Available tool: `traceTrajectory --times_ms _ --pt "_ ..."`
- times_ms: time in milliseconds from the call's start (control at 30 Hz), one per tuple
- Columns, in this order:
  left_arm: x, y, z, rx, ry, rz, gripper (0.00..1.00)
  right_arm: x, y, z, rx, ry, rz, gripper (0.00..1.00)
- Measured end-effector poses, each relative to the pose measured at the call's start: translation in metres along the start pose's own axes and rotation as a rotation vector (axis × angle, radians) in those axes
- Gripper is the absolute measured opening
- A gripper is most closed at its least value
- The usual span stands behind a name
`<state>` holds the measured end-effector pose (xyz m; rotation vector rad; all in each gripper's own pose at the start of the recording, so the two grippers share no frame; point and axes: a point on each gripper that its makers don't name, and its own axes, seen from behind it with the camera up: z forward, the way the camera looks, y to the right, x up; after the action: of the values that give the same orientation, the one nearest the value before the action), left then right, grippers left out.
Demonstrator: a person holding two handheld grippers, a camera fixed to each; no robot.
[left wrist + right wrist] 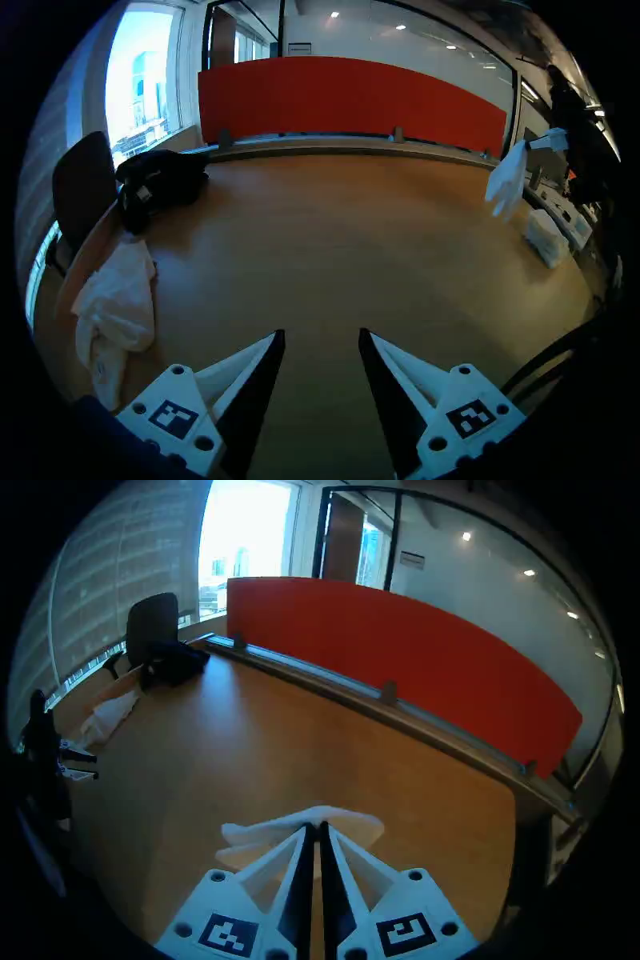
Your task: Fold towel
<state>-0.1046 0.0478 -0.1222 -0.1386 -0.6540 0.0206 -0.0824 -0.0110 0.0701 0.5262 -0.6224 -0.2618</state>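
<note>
Broad wooden bench (344,240), warm orange-brown, running back to a grey rail (336,146) and a long red divider (352,100). Low over the near end, the left gripper (320,336): jaws spread wide, only bare wood between them.

Swinging out to the far right of the left gripper view: the white towel (508,180), hanging limp above the bench's right edge. Just below and beside it, a small folded white pile (548,236) lying on the wood.

Over in the right gripper view, the right gripper (316,830): jaws pressed almost together, pinching the towel at the tips, cloth bunched and fanning out to either side.

Back left corner: a black bag (160,180) slumped on the bench, next to a dark chair (80,188). Nearer along that left edge, a crumpled white cloth (116,308) spilling over the side.

Beyond all that, a bright window (144,80) at the back left, glass walls (384,36) behind the divider, small ceiling lights (334,14) glowing overhead.
</note>
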Motion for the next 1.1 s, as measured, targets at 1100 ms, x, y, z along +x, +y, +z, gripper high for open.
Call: traceTrajectory --times_ms 1100 --pt "0.008 0.007 0.000 -0.007 -0.003 0.027 0.67 -0.047 0.111 -0.052 -0.180 -0.056 0.092 0.05"
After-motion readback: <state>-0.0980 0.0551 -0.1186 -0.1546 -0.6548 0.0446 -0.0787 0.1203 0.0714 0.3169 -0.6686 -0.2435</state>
